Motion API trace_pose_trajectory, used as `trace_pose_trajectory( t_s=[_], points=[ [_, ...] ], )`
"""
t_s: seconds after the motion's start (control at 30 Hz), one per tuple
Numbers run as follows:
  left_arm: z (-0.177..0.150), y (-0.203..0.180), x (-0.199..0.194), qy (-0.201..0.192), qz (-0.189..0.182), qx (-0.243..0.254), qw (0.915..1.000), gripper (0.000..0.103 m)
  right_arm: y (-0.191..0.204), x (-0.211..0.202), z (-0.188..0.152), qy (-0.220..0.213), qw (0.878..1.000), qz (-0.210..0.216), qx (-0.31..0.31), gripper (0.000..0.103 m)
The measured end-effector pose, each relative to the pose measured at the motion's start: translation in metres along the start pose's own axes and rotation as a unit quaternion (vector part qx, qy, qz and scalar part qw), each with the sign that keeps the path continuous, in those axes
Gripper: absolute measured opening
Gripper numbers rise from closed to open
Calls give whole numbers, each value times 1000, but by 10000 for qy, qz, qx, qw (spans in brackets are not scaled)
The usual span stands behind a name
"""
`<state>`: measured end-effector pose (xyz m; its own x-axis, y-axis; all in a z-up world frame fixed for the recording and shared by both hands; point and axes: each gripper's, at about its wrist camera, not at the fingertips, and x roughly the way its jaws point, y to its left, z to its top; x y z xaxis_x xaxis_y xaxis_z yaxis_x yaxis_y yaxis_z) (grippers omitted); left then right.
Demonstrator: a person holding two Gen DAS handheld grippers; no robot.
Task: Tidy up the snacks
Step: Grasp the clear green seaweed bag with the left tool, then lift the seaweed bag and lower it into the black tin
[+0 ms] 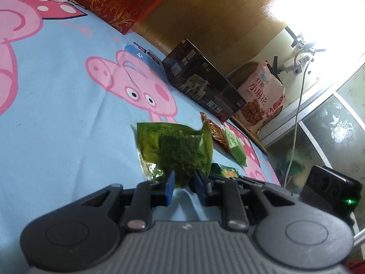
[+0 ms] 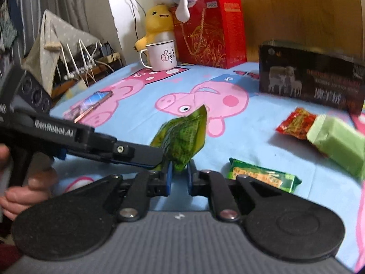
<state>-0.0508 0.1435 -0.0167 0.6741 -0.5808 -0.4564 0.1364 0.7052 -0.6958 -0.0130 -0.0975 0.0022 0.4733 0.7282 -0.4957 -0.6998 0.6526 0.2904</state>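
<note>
A green snack packet [image 1: 175,150] is held above the blue Peppa Pig sheet. My left gripper [image 1: 183,179] is shut on its lower edge. My right gripper [image 2: 179,171] is shut on the same packet [image 2: 182,137] from below. The left gripper's black body [image 2: 91,146] reaches in from the left in the right wrist view. On the sheet lie a red snack packet [image 2: 295,123], a pale green packet [image 2: 337,143] and a dark green packet [image 2: 262,174]. They also show in the left wrist view: the red packet [image 1: 215,131], the pale green one [image 1: 236,146], the dark green one [image 1: 225,171].
A black box [image 2: 312,82] stands at the back right, a red gift box [image 2: 209,29] and a white mug [image 2: 162,56] at the back. A phone [image 2: 92,105] lies on the left. A pink snack bag [image 1: 262,98] leans behind the black box [image 1: 203,84].
</note>
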Motion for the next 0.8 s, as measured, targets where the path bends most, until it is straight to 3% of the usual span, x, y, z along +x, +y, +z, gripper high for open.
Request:
trace_pose_trajectory(
  t_s=[0.23,0.43,0.57,0.67,0.8],
  points=[
    [0,5,-3,-22,-16,-29,10000,19,-18,1,9,12,9960,549,711,20],
    [1,-3,-6,-64,192,249,9995,20,-12,9,14,30,9967,368,717,14],
    [5,-1,-18,-284,311,179,9990,43,-27,4,17,-54,9916,517,1185,12],
    [10,6,-21,-309,167,-82,9993,49,-53,-7,19,-186,9771,824,1953,11],
    [11,10,-13,-173,-299,-408,9986,58,-84,-15,11,-298,9390,1497,3082,10]
  ],
)
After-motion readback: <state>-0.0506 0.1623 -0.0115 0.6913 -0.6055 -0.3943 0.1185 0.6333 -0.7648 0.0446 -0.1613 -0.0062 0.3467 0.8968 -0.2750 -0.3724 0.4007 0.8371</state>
